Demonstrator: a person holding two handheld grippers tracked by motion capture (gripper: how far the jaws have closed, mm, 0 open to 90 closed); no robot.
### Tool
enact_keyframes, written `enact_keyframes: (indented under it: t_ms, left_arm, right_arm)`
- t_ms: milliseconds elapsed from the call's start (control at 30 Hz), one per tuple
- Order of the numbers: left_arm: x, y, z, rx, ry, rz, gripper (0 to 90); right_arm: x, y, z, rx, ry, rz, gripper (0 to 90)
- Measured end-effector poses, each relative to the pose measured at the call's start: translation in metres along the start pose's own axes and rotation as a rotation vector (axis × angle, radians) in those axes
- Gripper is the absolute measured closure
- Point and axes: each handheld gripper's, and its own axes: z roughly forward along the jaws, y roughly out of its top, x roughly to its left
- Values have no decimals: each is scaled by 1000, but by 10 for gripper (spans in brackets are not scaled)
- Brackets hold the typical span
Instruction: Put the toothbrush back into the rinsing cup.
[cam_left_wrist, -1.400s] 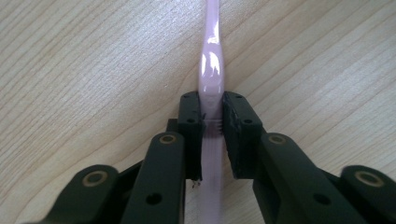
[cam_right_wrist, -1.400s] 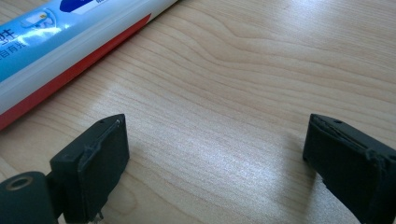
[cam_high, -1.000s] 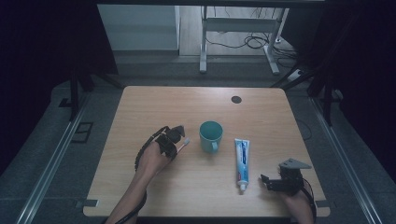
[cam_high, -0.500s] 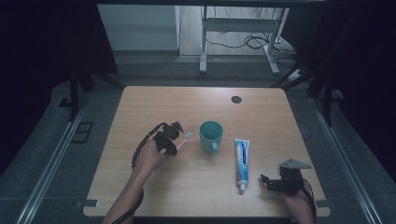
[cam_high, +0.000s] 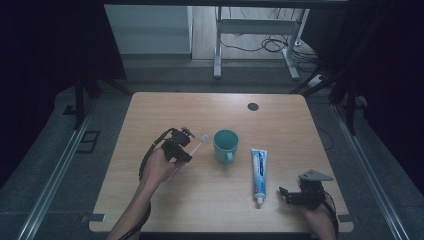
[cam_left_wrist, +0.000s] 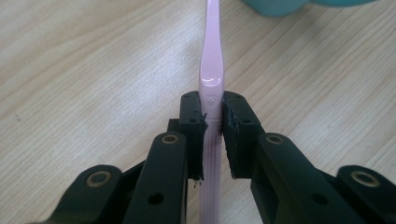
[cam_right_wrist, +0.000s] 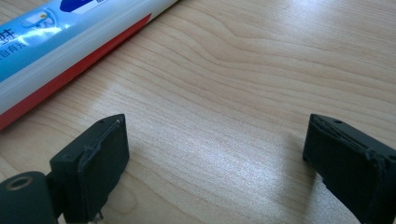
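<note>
Holding a pink toothbrush (cam_high: 191, 151) is what my left gripper (cam_high: 181, 145) does right now. Its two black jaws squeeze the handle from both sides, so they are closed tight on it. In the left gripper view the toothbrush (cam_left_wrist: 210, 88) runs straight up between the jaws and points toward the green cup (cam_left_wrist: 299, 5) at the top. In the high view the brush end with the white bristles sticks out toward the green cup (cam_high: 225, 145) and is just beside it, but I cannot tell if they touch. The brush looks lifted a little off the wooden table (cam_high: 210, 200).

My right gripper (cam_high: 295, 196) sits low near the front right corner of the table. Its jaws stand wide apart with only bare wood between them, so it holds nothing. The toothpaste tube (cam_high: 258, 169) lies flat on the table between the cup and my right gripper, with its white cap facing me. In the right gripper view the tube (cam_right_wrist: 70, 37) lies just past the left jaw, near it and not touching.
</note>
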Motion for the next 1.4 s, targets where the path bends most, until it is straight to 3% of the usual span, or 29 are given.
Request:
enact_keyframes:
  t_ms: [900, 1400]
  left_arm:
    - [-4, 0, -29, -234, -49, 54, 788]
    - [-14, 12, -37, -352, -80, 96, 788]
  right_arm:
    - [0, 0, 0, -2, 0, 0, 66]
    - [0, 0, 0, -3, 0, -2, 66]
